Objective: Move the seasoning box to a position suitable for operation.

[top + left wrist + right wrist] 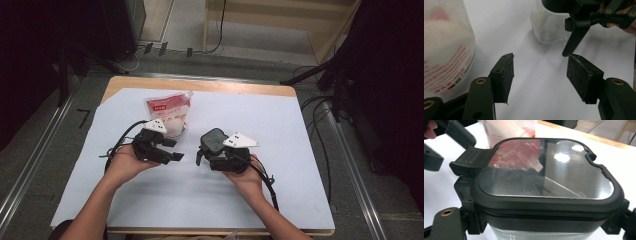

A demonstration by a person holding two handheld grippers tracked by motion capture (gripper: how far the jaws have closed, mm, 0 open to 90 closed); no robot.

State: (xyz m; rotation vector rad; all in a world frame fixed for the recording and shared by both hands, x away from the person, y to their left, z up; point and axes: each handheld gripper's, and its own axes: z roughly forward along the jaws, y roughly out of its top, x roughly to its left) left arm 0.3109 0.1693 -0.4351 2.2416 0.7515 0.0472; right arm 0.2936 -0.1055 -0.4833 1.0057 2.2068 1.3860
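Clear plastic container (pixel 214 141) with a black lid sits clamped in the right gripper (pixel 220 150) at frame centre, while the left gripper (pixel 167 150), fingers apart and empty, waits just left beside the pouch (pixel 167 110).

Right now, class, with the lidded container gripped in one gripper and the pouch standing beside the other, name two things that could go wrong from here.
1. The right gripper clamps the clear container near its black lid; smooth walls could slip between the jaws.
2. The left gripper is open with nothing between its pads, close beside the soft pouch; a sideways nudge might topple the pouch or push it across the white sheet.
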